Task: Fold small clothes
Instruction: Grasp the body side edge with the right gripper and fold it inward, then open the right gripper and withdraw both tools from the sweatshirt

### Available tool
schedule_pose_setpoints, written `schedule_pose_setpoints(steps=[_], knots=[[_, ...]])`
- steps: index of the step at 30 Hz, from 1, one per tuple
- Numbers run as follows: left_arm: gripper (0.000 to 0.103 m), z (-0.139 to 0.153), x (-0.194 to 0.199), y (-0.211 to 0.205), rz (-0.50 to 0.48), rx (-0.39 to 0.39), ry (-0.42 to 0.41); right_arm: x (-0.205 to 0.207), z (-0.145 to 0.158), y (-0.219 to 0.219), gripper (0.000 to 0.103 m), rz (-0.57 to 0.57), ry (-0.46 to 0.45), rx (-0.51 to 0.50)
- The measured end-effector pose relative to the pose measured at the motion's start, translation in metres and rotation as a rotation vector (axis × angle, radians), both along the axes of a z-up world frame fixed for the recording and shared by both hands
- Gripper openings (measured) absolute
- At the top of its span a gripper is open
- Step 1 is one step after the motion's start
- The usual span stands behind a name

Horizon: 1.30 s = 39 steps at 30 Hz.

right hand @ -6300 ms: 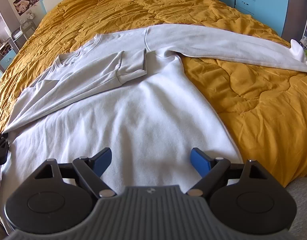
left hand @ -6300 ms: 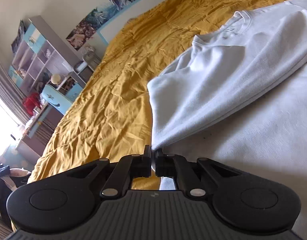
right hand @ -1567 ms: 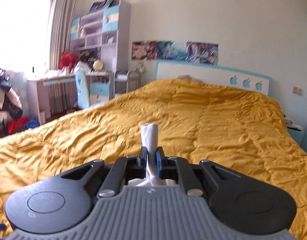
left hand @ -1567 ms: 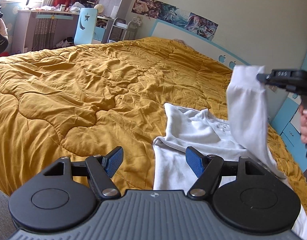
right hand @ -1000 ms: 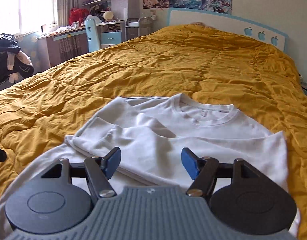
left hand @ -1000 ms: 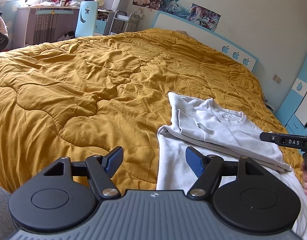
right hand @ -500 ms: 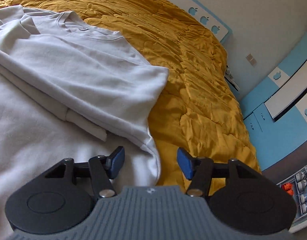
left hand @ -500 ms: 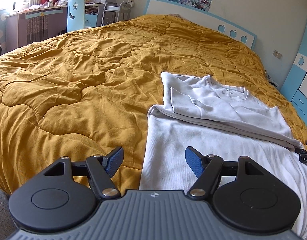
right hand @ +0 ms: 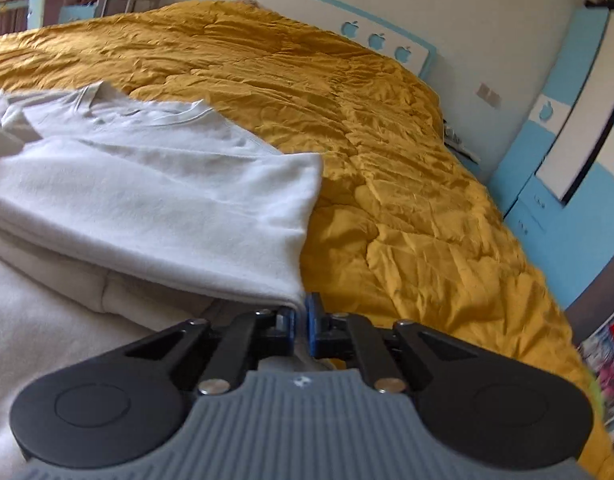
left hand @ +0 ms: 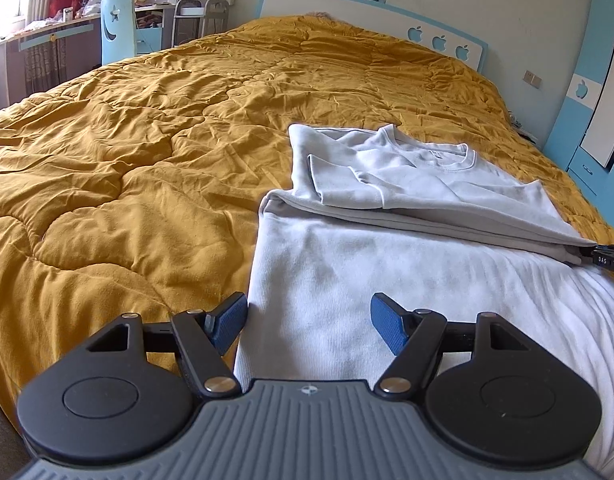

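A white long-sleeved sweatshirt [left hand: 387, 248] lies flat on a mustard-yellow quilt [left hand: 147, 128], both sleeves folded across its chest. My left gripper [left hand: 309, 320] is open and empty, hovering over the shirt's lower left edge. My right gripper [right hand: 301, 326] is shut on the right side edge of the shirt [right hand: 167, 208], at the corner of the folded sleeve layer. Its tip also shows in the left wrist view [left hand: 609, 258] at the shirt's right edge.
The bed has a white and blue headboard [left hand: 371, 24] at the far end. A desk and blue chair [left hand: 119, 28] stand at the far left. Blue cabinets [right hand: 567, 184] stand close to the right of the bed.
My right gripper laid the right sleeve across the chest, let go, moved to the shirt's right edge and has closed on it. My left gripper stayed open and moved a little right.
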<state>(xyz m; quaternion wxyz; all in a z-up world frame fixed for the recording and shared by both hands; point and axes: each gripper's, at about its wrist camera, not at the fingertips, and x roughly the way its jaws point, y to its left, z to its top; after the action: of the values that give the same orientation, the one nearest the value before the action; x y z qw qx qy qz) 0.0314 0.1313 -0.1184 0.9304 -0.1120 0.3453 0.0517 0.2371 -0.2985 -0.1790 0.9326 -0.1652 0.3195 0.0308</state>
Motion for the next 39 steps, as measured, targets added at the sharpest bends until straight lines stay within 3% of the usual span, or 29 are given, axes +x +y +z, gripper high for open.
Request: schedule_pose_setpoints(steps=[2, 5, 10, 11, 13, 14, 18, 20, 21, 22, 24, 27, 28, 34, 39], knots=[[0.083, -0.002, 0.0, 0.001, 0.0, -0.004, 0.003, 0.002, -0.002, -0.009, 0.0, -0.02, 0.031, 0.062], [0.083, -0.002, 0.0, 0.004, 0.004, -0.019, 0.004, 0.01, -0.007, -0.006, 0.001, -0.017, 0.115, 0.052], [0.083, -0.002, -0.001, 0.008, 0.006, -0.025, -0.003, 0.007, 0.01, -0.01, 0.018, -0.006, 0.214, 0.081], [0.083, -0.002, -0.001, 0.009, 0.006, -0.03, -0.005, 0.003, 0.017, -0.015, 0.021, -0.009, 0.212, 0.11], [0.083, -0.003, -0.001, 0.01, 0.002, -0.03, -0.009, -0.006, 0.032, -0.025, 0.041, -0.042, 0.171, 0.184], [0.083, -0.003, -0.001, 0.01, 0.001, -0.027, -0.009, -0.011, 0.04, -0.03, 0.041, -0.064, 0.142, 0.223], [0.083, -0.003, -0.002, 0.011, 0.004, -0.032, -0.009, -0.016, 0.057, -0.036, 0.038, -0.077, 0.051, 0.31], [0.083, -0.003, -0.002, 0.011, 0.009, -0.027, -0.01, -0.01, 0.058, -0.033, 0.024, -0.078, 0.039, 0.32], [0.082, -0.003, -0.002, 0.012, 0.016, -0.021, -0.01, -0.006, 0.055, -0.03, 0.013, -0.074, 0.051, 0.318], [0.082, -0.003, -0.002, 0.012, 0.019, -0.019, -0.009, 0.001, 0.052, -0.026, 0.01, -0.061, 0.076, 0.316], [0.082, -0.003, -0.003, 0.013, 0.023, -0.019, -0.007, 0.011, 0.042, -0.018, 0.009, -0.036, 0.114, 0.32], [0.082, -0.002, -0.003, 0.015, 0.034, -0.015, -0.008, 0.022, 0.017, -0.01, 0.009, -0.09, 0.209, 0.255], [0.082, -0.002, -0.003, 0.015, 0.038, -0.014, -0.009, 0.021, 0.01, -0.012, 0.003, -0.107, 0.221, 0.253], [0.082, -0.002, -0.004, 0.019, 0.052, -0.031, -0.012, 0.001, 0.007, -0.036, 0.0, -0.172, 0.204, 0.334], [0.082, 0.002, -0.005, 0.022, 0.066, -0.069, -0.012, -0.017, 0.021, -0.042, 0.0, -0.264, 0.185, 0.255]])
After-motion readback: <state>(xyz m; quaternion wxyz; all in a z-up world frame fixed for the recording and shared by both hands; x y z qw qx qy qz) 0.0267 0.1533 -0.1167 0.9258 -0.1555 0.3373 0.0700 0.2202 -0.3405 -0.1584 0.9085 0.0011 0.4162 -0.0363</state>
